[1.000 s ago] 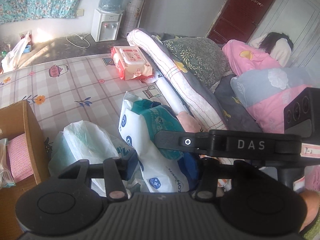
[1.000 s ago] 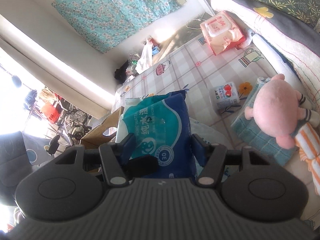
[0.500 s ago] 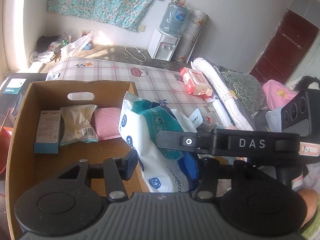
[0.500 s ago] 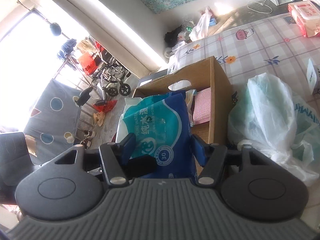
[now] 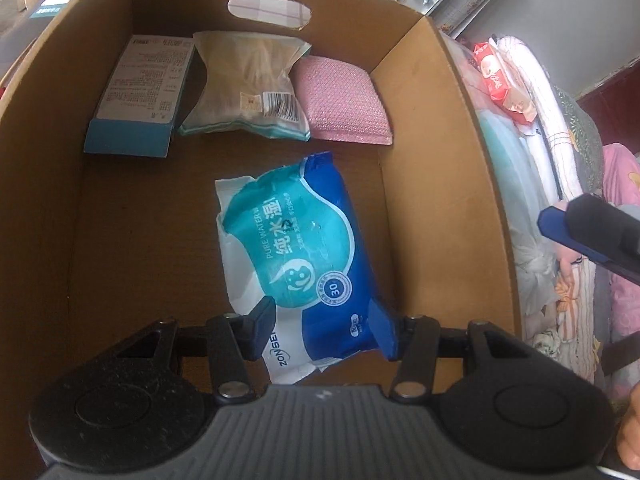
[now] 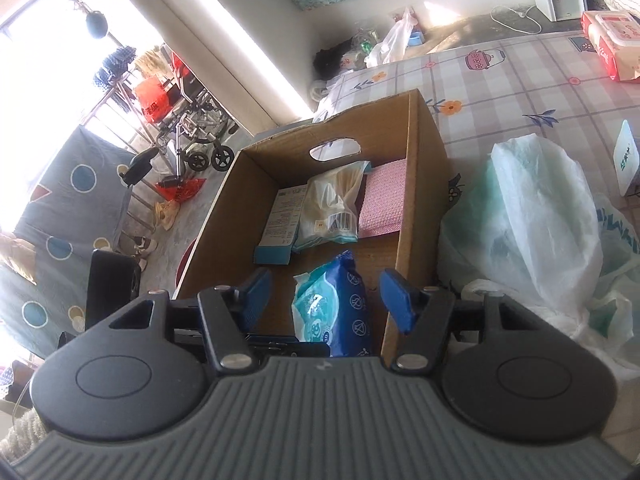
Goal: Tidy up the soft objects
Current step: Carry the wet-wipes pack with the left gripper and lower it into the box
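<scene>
A blue and teal wet-wipes pack (image 5: 296,248) hangs low inside the brown cardboard box (image 5: 440,200). My left gripper (image 5: 322,324) is shut on the pack's lower end and points steeply down. In the right wrist view the same pack (image 6: 332,304) shows below and between the fingers of my right gripper (image 6: 326,296). That gripper is open, with a gap on each side of the pack, above the near end of the box (image 6: 424,168). One right finger (image 5: 592,232) juts in at the right of the left wrist view.
At the box's far end lie a blue-ended carton (image 5: 136,92), a clear bag of beige stuff (image 5: 248,84) and a pink cloth pad (image 5: 340,100). White plastic bags (image 6: 532,220) and a red wipes pack (image 6: 608,44) lie on the checked mattress (image 6: 500,80).
My left gripper has carried the wipes pack from over the mattress into the box and down. The right gripper swung toward the box, and the pack has dropped away from its fingers.
</scene>
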`<state>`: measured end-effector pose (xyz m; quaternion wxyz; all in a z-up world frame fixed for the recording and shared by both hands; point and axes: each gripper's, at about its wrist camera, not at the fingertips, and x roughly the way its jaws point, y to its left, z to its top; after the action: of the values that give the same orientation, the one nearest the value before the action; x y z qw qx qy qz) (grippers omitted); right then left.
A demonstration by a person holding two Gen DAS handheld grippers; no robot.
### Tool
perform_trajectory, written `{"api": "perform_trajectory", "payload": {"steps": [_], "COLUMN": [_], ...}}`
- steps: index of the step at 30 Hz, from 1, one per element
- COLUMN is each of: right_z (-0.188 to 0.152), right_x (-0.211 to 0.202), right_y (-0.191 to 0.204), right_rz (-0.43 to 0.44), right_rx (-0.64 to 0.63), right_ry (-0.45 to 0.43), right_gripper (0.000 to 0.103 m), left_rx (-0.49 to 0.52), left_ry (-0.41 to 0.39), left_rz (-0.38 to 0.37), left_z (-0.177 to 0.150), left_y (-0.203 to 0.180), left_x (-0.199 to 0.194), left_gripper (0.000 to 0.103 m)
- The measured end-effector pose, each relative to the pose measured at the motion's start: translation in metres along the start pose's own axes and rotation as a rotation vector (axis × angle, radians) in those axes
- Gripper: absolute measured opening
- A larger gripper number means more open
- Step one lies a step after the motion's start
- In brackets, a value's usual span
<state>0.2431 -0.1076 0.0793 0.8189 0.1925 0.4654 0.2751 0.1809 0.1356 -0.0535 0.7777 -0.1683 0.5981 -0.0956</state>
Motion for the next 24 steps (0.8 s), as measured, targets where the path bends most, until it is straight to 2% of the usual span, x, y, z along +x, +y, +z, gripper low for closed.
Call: {"api": "perform_trajectory", "payload": {"steps": [3, 6, 11, 15, 19, 24], "right_z": [-0.009, -0.021, -0.040, -0.046, -0.048, -0.046], "right_x": [-0.014, -0.025, -0.030, -0.031, -0.031, -0.038], "right_y": [-0.013, -0.024, -0.040, -0.049, -0.056, -0.065], "right_rz": [0.014, 0.019, 0.050, 0.061, 0.064, 0.053], "right_rx": [0.007, 0.029, 0.103, 0.149, 0.176, 0.194], "right_ry": [-0.022, -0.034, -0.054, -0.072, -0.081, -0.104], "right_gripper": [0.061, 0.061, 0.061, 0.061, 0.061, 0.061], "left_rx": [0.006, 0.003, -0.015, 0.088, 0.139, 0.276], "left_ry": [0.005, 0.006, 0.042, 0.005, -0.006, -0.027], "left_rz": [0.013, 0.036, 0.060, 0.074, 0.068, 0.093], "left_z": [-0.001, 0.001, 0.012, 0.020, 0.032, 0.040], "left_y": [0.005, 0.010, 0.010, -0.006, -0.024, -0.053], "left_x": [0.003, 0.000, 0.012, 0.016, 0.026, 0.038], "left_gripper": [0.060, 0.063, 0.063, 0.060, 0.059, 0.058]}}
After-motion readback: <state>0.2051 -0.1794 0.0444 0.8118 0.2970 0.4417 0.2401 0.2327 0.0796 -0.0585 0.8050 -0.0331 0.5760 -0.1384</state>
